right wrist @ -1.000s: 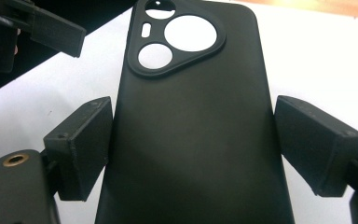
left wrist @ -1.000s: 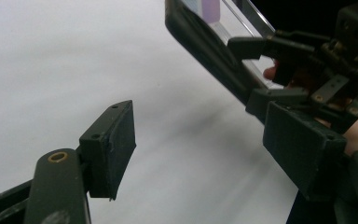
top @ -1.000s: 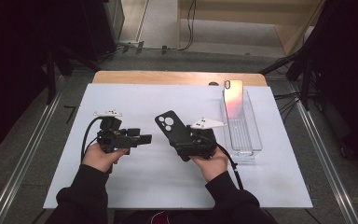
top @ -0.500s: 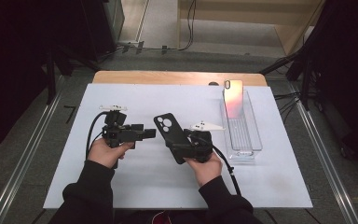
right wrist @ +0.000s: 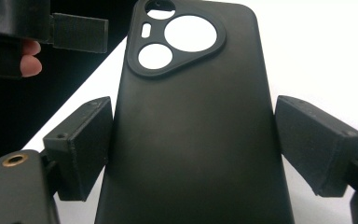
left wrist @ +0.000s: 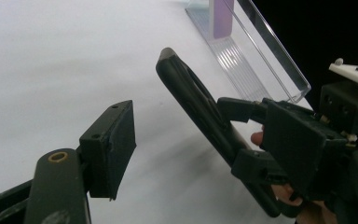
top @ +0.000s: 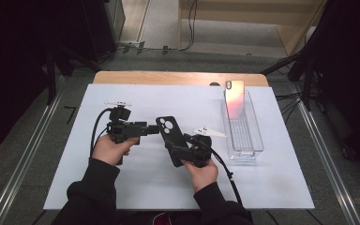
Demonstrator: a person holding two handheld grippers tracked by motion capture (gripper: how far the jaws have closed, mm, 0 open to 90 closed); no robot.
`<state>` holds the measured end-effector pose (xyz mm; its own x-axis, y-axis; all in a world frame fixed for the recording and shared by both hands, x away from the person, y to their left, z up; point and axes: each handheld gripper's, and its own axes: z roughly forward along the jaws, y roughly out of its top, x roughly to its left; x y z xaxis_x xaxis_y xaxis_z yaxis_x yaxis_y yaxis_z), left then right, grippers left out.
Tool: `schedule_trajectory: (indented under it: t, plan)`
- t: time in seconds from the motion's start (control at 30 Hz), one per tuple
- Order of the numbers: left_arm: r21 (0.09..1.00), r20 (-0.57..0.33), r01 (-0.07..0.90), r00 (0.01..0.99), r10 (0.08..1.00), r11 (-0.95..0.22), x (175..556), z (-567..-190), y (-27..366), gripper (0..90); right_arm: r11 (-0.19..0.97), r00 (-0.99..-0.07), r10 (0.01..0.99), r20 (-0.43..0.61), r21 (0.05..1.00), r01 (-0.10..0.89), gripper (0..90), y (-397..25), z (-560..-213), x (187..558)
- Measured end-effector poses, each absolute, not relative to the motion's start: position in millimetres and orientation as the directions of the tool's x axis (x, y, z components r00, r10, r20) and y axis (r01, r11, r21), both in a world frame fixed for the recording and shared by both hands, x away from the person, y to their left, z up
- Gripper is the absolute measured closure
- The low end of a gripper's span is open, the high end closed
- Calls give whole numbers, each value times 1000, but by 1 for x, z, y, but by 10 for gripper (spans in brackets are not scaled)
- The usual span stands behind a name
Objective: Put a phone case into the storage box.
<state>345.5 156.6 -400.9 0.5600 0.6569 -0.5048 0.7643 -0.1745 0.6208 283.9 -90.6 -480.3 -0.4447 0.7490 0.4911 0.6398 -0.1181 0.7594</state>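
A black phone case (top: 168,131) with round camera cut-outs is held tilted above the white table sheet (top: 262,187). My right gripper (top: 180,151) is shut on it, one jaw on each long edge, as the right gripper view shows (right wrist: 193,149). My left gripper (top: 153,129) points right at the case's top end and is open. In the left gripper view (left wrist: 200,135) the case (left wrist: 191,98) stands between its two spread jaws without touching either. A phone (top: 235,98) with a pinkish back leans upright at the far end of a clear tray (top: 251,140).
The clear tray (left wrist: 279,60) stands along the right side of the sheet, close to my right hand. A wooden table edge (top: 178,78) shows beyond the sheet. Cables trail from both grippers toward the near side.
My left gripper has moved right and a little away from me, up to the top end of the case. The right gripper has kept its hold and shifted only slightly.
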Motion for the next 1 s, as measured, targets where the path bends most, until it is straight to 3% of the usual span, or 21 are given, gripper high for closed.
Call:
schedule_trajectory:
  t: [0.6, 0.83, 1.0]
  plan:
    - [554, -570, 828, 455, 684, -88, 366, -405, 143, 269, -203, -404, 754, 518, 769, 607, 127, -82, -492, 277]
    - [527, -590, 848, 413, 693, -57, 369, -408, 138, 350, -212, -411, 748, 520, 775, 595, 127, -81, -492, 276]
    - [529, -593, 847, 417, 689, -57, 370, -409, 135, 460, -206, -421, 745, 517, 779, 592, 127, -78, -493, 275]
